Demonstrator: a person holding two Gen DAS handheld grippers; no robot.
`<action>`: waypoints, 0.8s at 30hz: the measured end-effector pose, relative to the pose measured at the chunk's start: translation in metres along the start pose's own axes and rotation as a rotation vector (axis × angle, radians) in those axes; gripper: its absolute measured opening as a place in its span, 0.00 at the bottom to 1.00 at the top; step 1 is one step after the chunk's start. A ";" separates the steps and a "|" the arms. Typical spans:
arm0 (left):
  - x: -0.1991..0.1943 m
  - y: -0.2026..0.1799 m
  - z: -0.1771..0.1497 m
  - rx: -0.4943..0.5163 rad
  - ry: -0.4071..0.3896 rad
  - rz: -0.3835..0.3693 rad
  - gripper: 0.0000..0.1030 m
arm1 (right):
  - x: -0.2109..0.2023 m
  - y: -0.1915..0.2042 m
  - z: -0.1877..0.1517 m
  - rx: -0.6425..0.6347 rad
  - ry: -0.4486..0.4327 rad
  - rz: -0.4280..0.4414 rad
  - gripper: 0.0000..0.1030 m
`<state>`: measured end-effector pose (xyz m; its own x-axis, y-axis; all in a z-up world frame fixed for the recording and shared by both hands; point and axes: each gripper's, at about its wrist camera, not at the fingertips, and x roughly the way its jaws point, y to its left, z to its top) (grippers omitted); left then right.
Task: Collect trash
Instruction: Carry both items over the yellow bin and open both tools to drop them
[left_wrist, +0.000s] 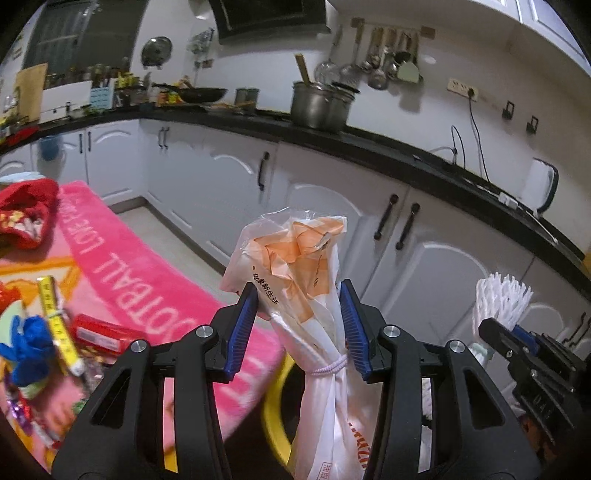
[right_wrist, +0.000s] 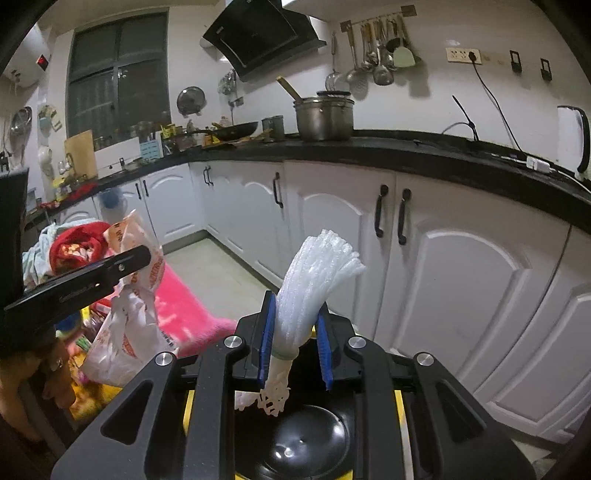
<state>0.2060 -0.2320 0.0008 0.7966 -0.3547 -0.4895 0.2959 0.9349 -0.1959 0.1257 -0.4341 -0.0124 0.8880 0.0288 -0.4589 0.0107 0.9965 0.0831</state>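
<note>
While we worked above the pink fleece blanket (left_wrist: 122, 258), our left gripper (left_wrist: 299, 325) pinched a white-and-orange plastic bag tied with a pale band (left_wrist: 314, 295), and our right gripper (right_wrist: 293, 343) clamped a bundle of white foam netting (right_wrist: 314, 280) over the yellow-rimmed black bin (right_wrist: 306, 443).

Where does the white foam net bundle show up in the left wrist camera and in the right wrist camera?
Left wrist view: the white foam net bundle sits at the right edge, sticking up from the right gripper.
Right wrist view: it stands at centre between the blue pads of the right gripper, above the yellow-rimmed black bin.
Shared landmark: the steel stockpot on the black counter.
</note>
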 end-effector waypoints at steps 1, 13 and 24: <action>0.004 -0.003 -0.001 0.002 0.007 -0.003 0.37 | 0.002 -0.003 -0.003 0.005 0.009 -0.002 0.20; 0.048 -0.016 -0.016 -0.014 0.112 -0.049 0.47 | 0.028 -0.021 -0.030 0.053 0.102 0.005 0.26; 0.043 -0.001 -0.016 -0.065 0.124 -0.050 0.76 | 0.031 -0.025 -0.035 0.086 0.120 0.015 0.50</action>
<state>0.2317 -0.2485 -0.0337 0.7091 -0.4033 -0.5784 0.2955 0.9147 -0.2756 0.1371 -0.4555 -0.0598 0.8272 0.0577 -0.5590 0.0421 0.9856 0.1640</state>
